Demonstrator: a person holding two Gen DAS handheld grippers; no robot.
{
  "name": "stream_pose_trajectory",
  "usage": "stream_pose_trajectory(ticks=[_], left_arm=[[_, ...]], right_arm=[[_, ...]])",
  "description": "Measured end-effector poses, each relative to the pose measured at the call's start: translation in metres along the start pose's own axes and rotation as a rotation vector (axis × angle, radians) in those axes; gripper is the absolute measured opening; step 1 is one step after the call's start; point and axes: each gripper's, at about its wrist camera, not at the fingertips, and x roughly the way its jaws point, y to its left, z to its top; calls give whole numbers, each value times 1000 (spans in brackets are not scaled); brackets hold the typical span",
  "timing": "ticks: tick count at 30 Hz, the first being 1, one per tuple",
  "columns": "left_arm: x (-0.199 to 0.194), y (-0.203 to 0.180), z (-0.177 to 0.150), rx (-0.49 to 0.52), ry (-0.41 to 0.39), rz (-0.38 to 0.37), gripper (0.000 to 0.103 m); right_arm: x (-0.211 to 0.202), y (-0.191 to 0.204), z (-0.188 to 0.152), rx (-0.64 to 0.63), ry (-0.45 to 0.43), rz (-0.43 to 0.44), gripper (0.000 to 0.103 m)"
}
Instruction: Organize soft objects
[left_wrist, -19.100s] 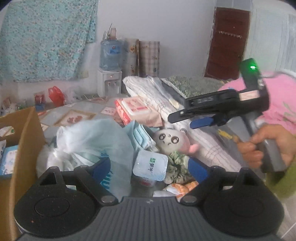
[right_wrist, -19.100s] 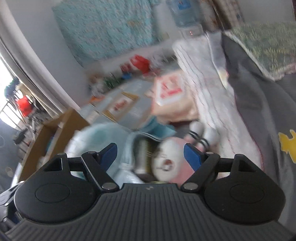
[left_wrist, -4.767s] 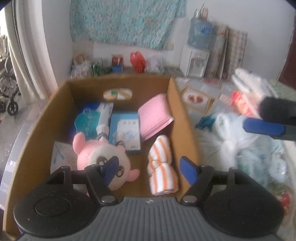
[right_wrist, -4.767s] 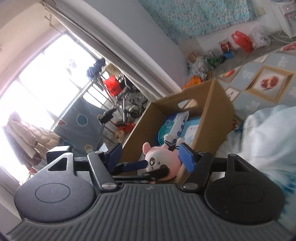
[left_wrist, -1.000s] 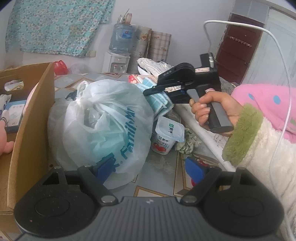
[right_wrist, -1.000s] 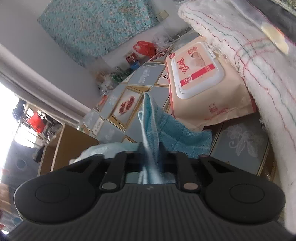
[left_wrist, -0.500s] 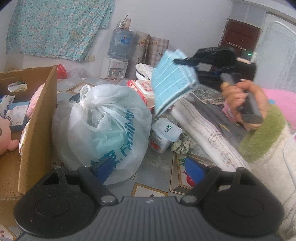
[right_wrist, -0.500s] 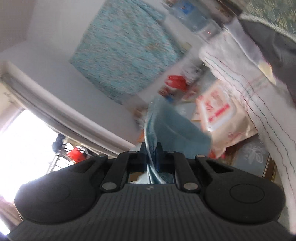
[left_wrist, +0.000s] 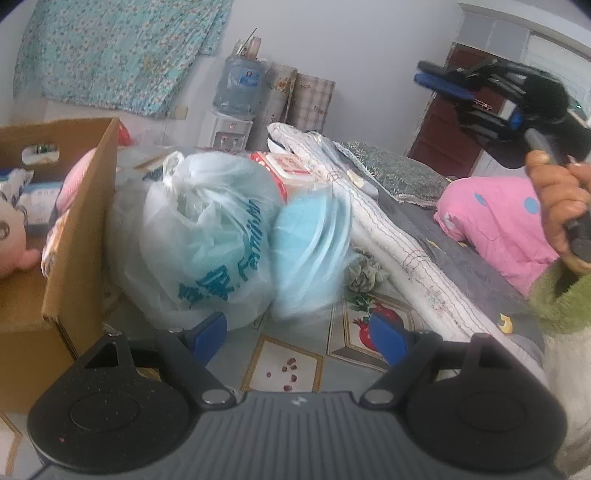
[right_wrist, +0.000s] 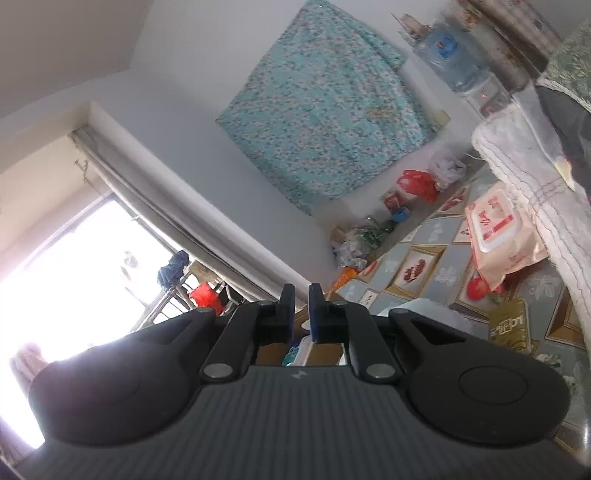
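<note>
Cluttered bedroom, patterned floor tiles, stuff piled everywhere. The blue cloth is a blurry soft heap against the plastic bag, just ahead of the left claw, whose jaws hang wide with nothing in them. The right claw is up high, pinched closed, empty. The cloth looks light, floppy and ribbed, and I'd guess it'll sag, so pinch a bunched fold near the top.

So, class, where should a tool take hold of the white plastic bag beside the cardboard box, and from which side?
Probably the tied knot at the top of the plastic bag, coming from above. It stands up as a narrow gathered bunch, while the bulging body looks too wide and slippery to pinch.
</note>
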Motion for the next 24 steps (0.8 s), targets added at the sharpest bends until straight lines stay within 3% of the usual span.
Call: stream_pose_trajectory(ticks=[5, 7, 10, 12, 15, 19, 24], left_arm=[[9, 1, -8, -4, 28, 3, 86], [13, 0, -10, -1, 40, 5, 86], [18, -5, -9, 29, 37, 14, 86], [23, -13, -5, 72, 28, 28, 86], [33, -29, 6, 147, 4, 60, 86], [55, -44, 19, 217, -2, 116, 86], [82, -54, 31, 240, 38, 120, 86]], right_arm=[[-5, -5, -32, 19, 64, 3, 9], [-8, -16, -49, 42, 75, -30, 10], [-9, -40, -74, 81, 91, -88, 19], [-12, -56, -89, 109, 79, -126, 35], [-16, -76, -111, 137, 36, -163, 42], [-11, -106, -129, 241, 13, -132, 45], [-6, -131, -137, 309, 2, -139, 50]])
